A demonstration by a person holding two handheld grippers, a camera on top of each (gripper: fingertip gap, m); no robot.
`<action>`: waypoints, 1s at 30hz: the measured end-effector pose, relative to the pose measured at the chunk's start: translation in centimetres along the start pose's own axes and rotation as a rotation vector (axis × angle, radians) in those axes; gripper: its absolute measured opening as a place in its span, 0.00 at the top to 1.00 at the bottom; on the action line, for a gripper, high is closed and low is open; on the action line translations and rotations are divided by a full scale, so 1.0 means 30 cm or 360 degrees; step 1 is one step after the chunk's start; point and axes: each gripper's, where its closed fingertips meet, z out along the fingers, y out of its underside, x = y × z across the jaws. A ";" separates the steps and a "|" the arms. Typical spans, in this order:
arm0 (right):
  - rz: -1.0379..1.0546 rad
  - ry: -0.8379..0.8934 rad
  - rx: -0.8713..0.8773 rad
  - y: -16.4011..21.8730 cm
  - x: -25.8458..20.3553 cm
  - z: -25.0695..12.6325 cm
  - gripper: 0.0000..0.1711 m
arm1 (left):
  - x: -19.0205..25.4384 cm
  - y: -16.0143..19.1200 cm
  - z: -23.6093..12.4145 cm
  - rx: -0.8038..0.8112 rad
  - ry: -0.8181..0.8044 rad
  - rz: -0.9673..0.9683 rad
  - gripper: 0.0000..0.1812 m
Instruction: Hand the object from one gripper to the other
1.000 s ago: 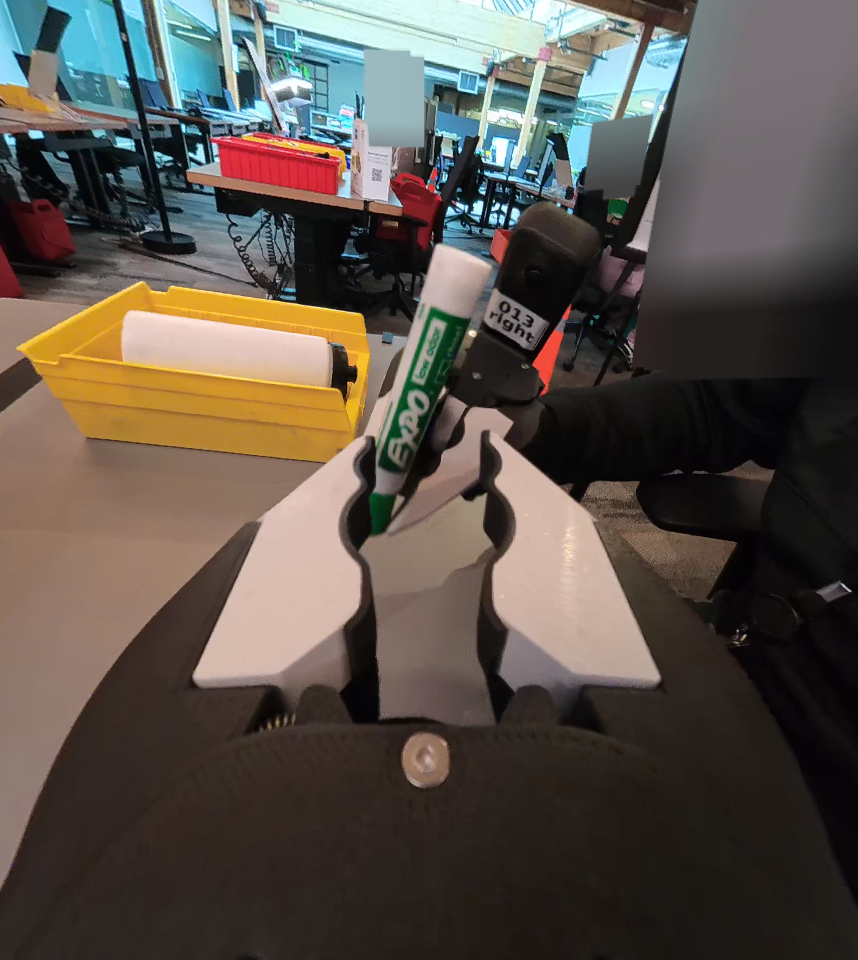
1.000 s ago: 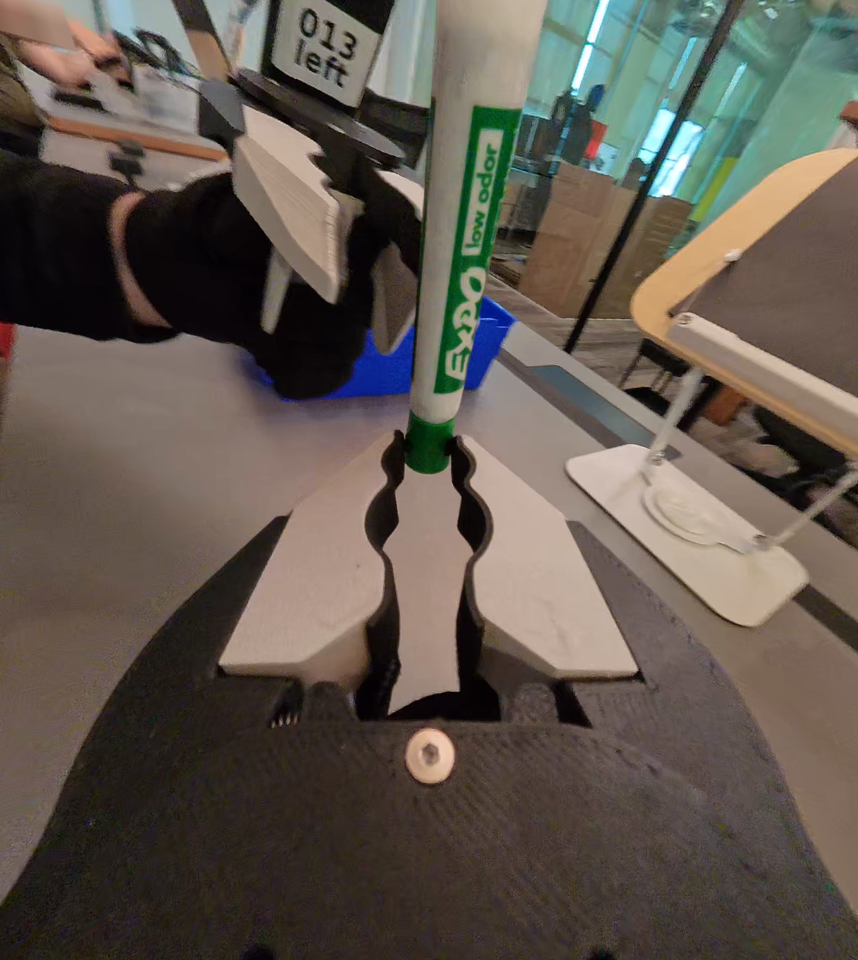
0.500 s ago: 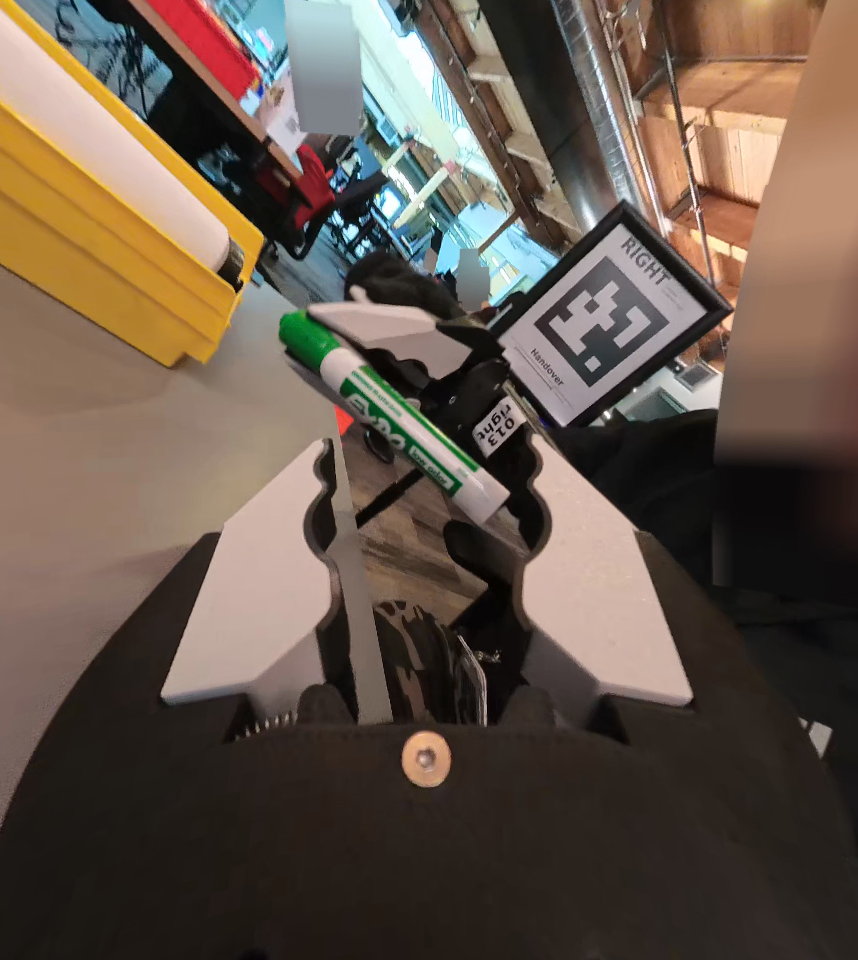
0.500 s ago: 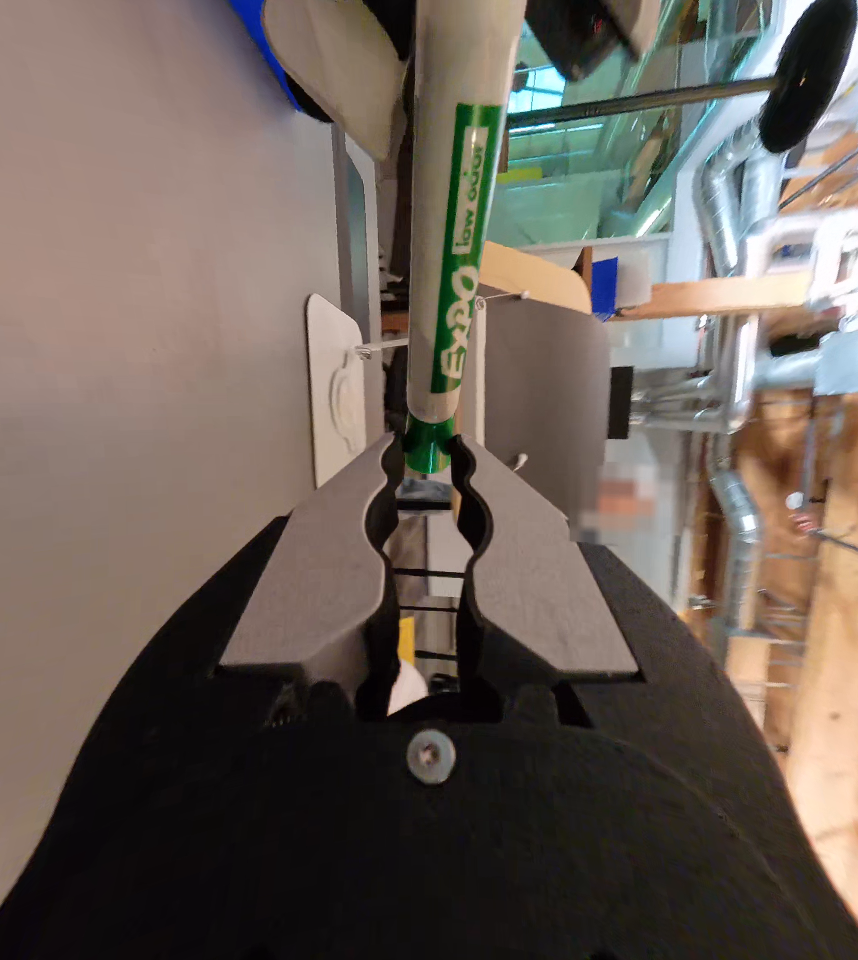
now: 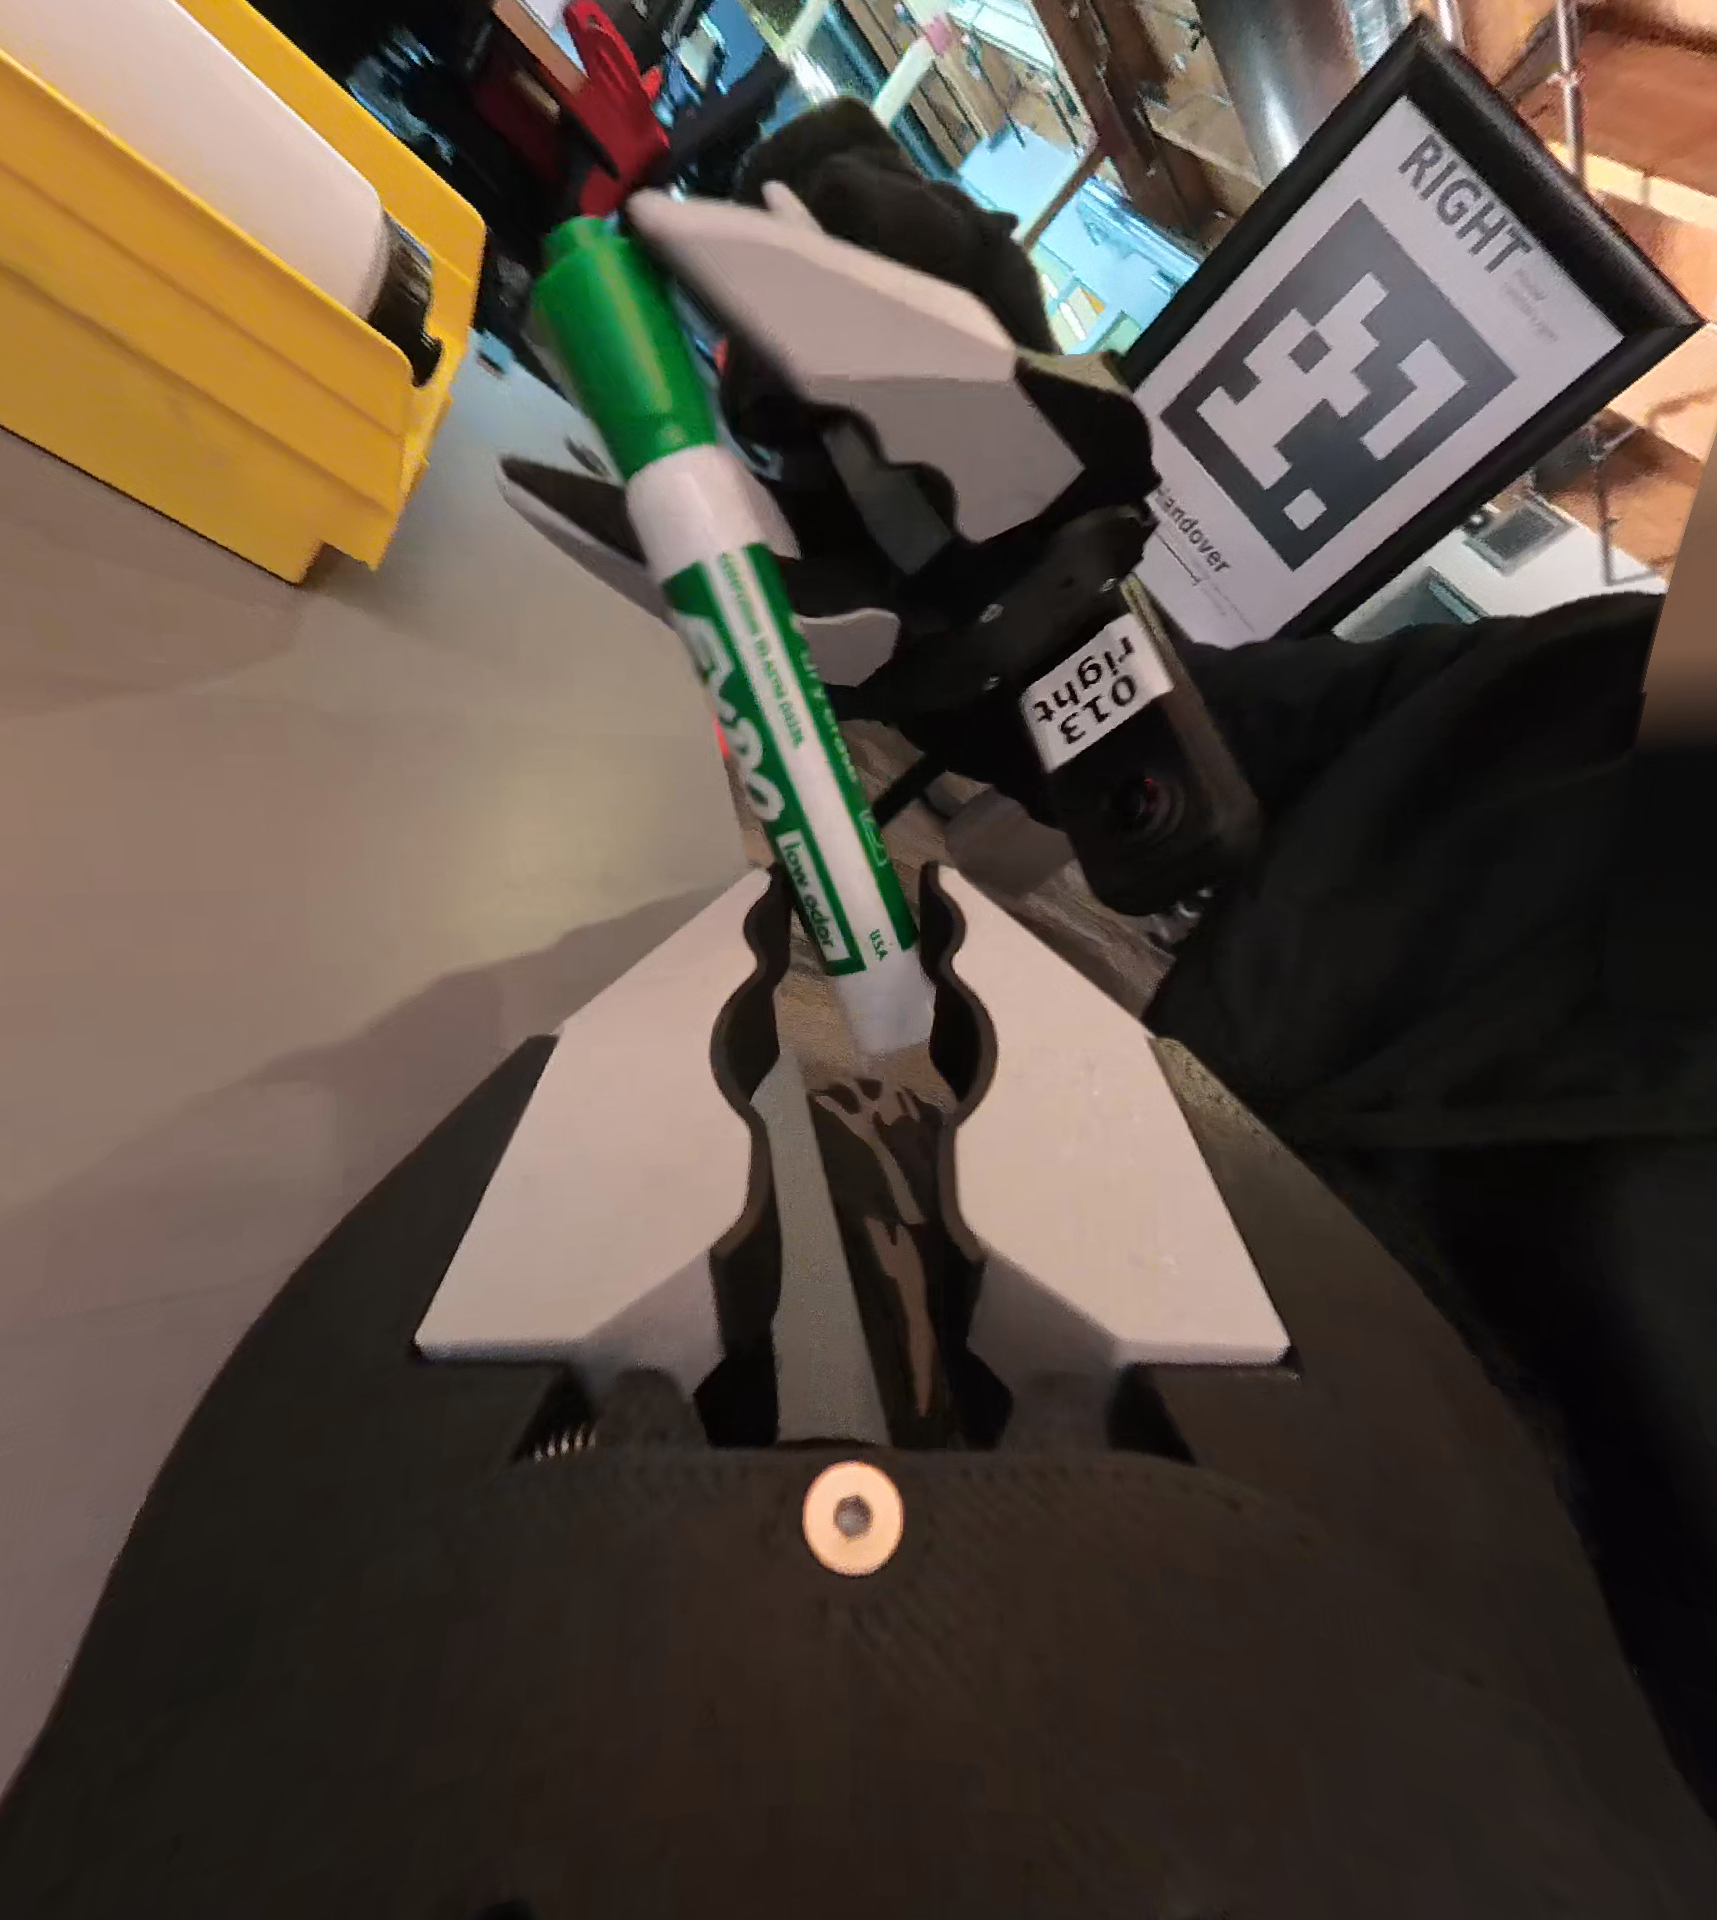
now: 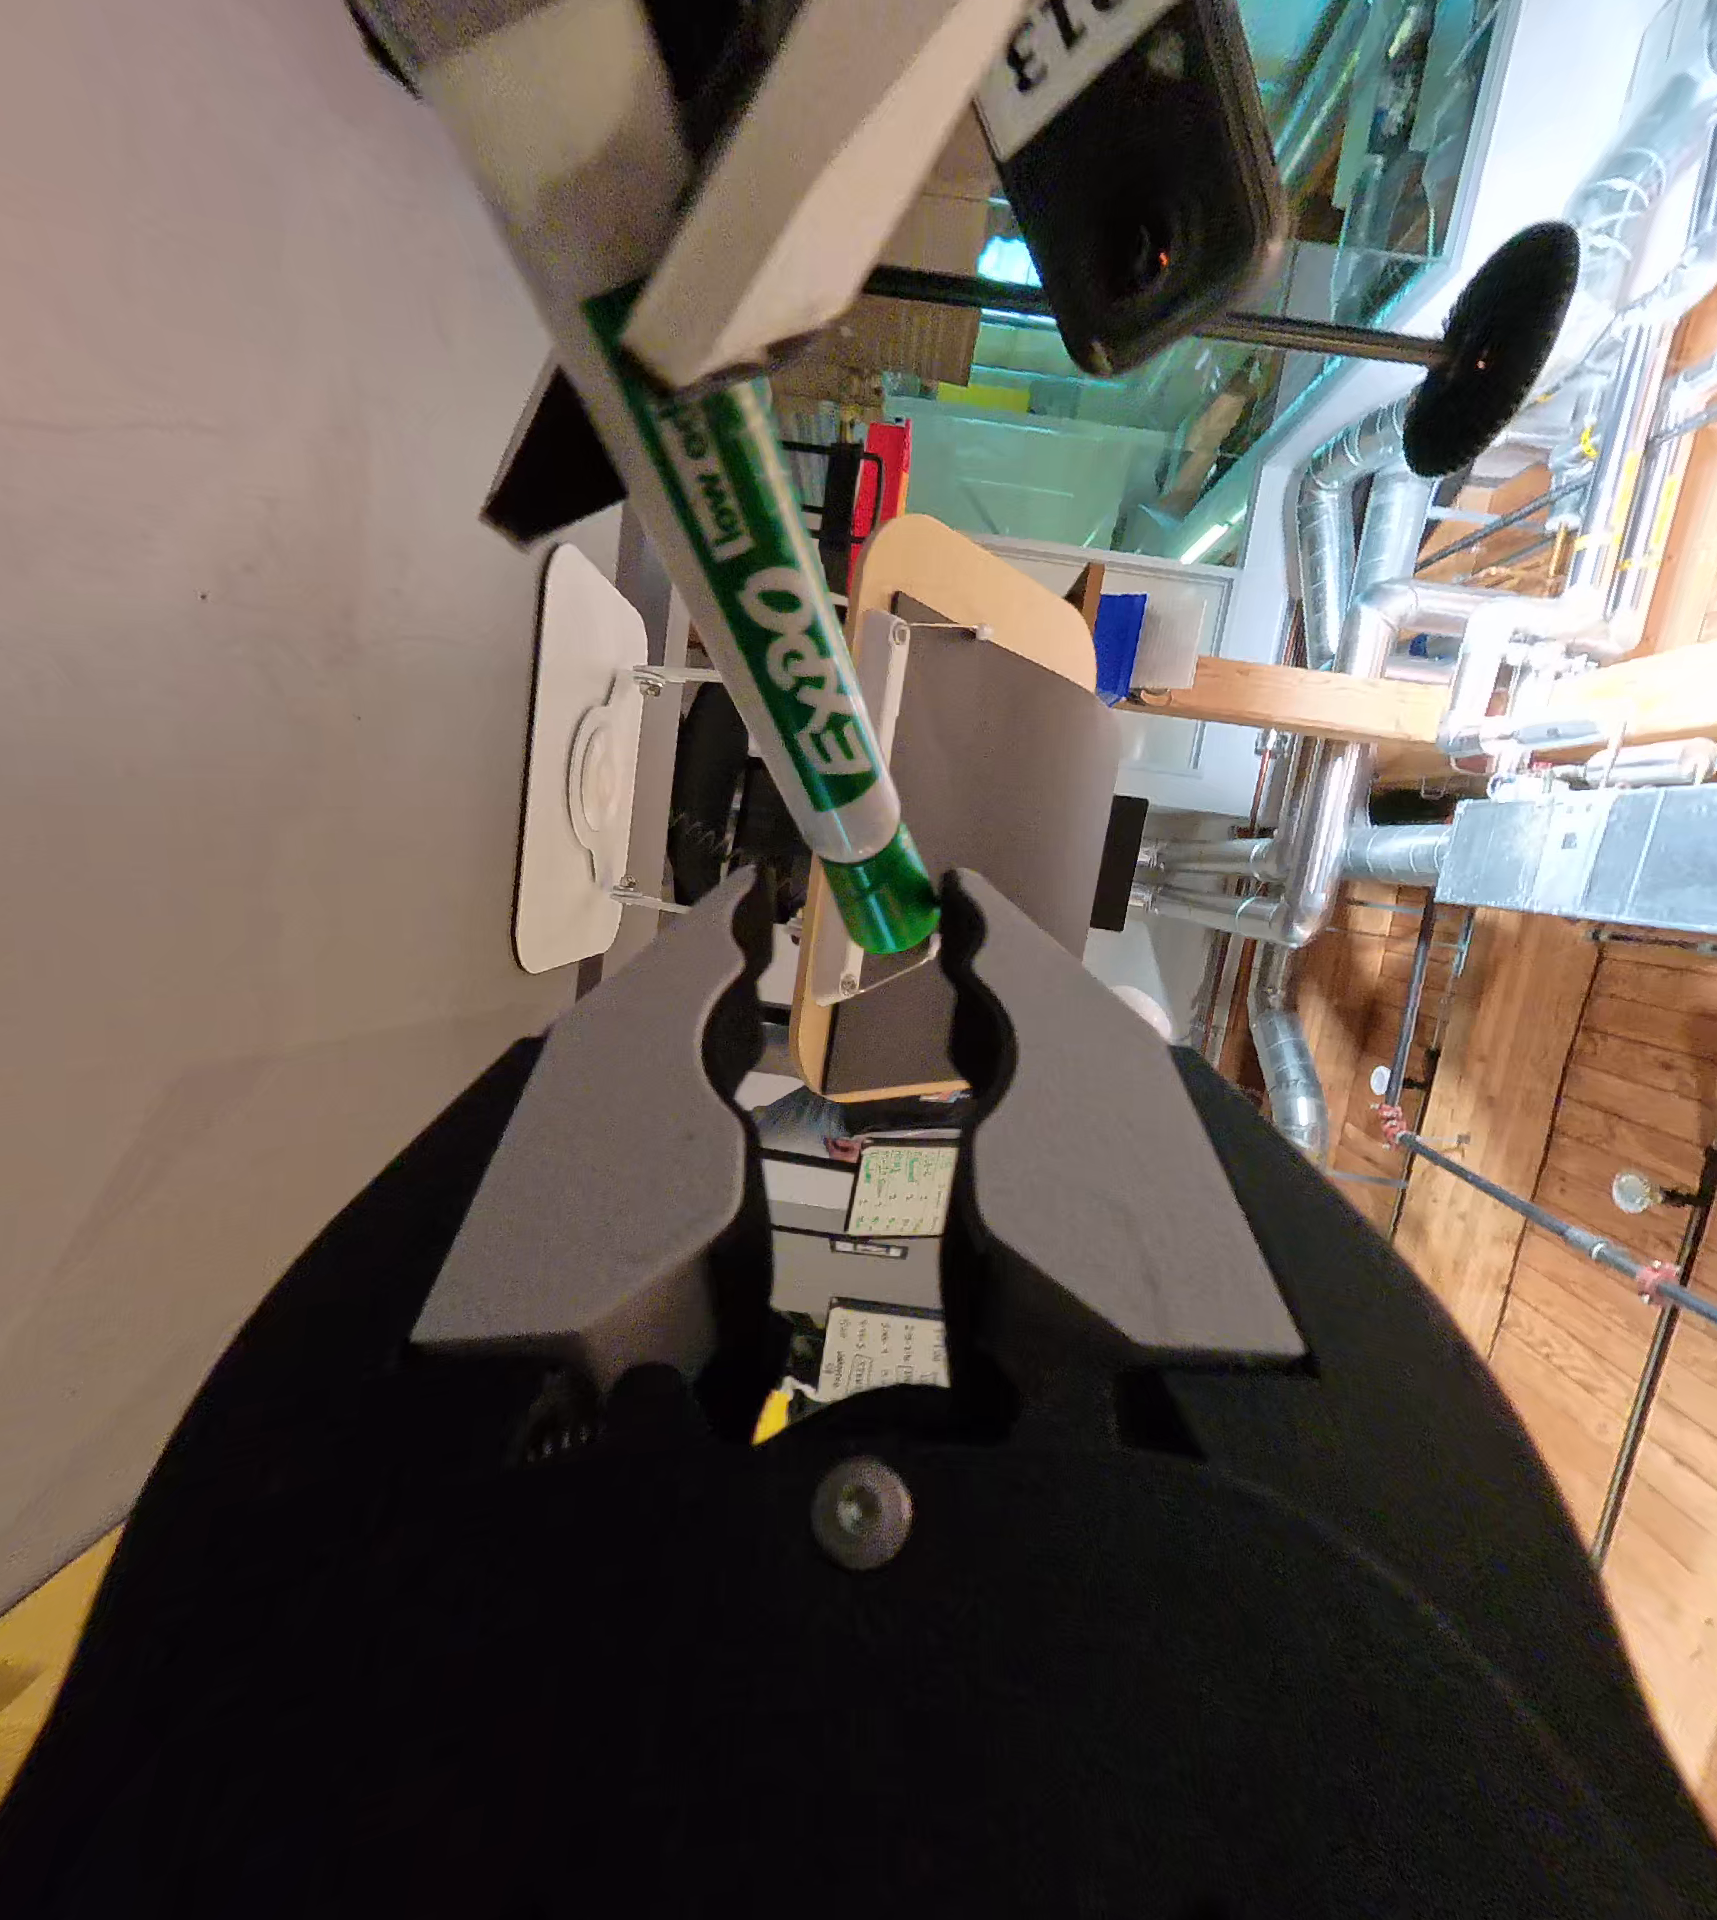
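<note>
**A:** Which step is in hand now?

**B:** I judge it is the middle of the handover. The marker (image 5: 729, 623) is in the air above the grey table (image 5: 210, 779), tilted, between the two grippers.

**A:** Who has it?

**B:** The left gripper (image 5: 854, 899), as far as I can see. In the left wrist view its two fingers stand close together, with the white end of the marker between their tips. From the right wrist view this same end disappears under one of the left fingers. So I believe it is clamped, but the grip is only at the very end.

**A:** And the right gripper (image 6: 851, 883)?

**B:** Its jaws are spread wider than the marker. The green cap (image 6: 880, 899) touches only the tip of one finger, and on the other side there is a free gap. It holds nothing.

**A:** So the marker is given to the left side?

**B:** It looks so. The next move, I think, calls for the right gripper to draw straight back, without pushing the cap to the side, because such a short hold at the end can turn easily. The left one should keep its pressure and carry the marker away.

**A:** Something else near?

**B:** Only a yellow bin (image 5: 210, 416) on the table, well apart.
</note>
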 end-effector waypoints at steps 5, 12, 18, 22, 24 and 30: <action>0.0494 -0.0049 0.0062 0.020 0.024 -0.031 0.70 | -0.044 -0.051 -0.033 0.0113 -0.0235 0.0245 0.90; 0.1652 -0.0395 0.0231 0.005 -0.043 -0.052 0.65 | -0.101 -0.092 -0.069 0.0097 -0.0668 0.0679 0.90; 0.2713 -0.0761 0.0701 -0.039 -0.005 -0.091 0.59 | -0.121 -0.150 -0.135 -0.0227 -0.1333 0.1589 0.90; 0.2964 -0.0855 0.0892 -0.029 0.017 -0.107 0.59 | -0.097 -0.181 -0.145 -0.0440 -0.1574 0.2072 0.90; 0.2979 -0.0886 0.0954 -0.051 0.026 -0.114 0.60 | -0.093 -0.178 -0.133 -0.0515 -0.1602 0.2172 0.90; 0.2924 -0.0922 0.0985 -0.088 0.025 -0.106 0.66 | -0.097 -0.166 -0.115 -0.0817 -0.1706 0.2533 0.91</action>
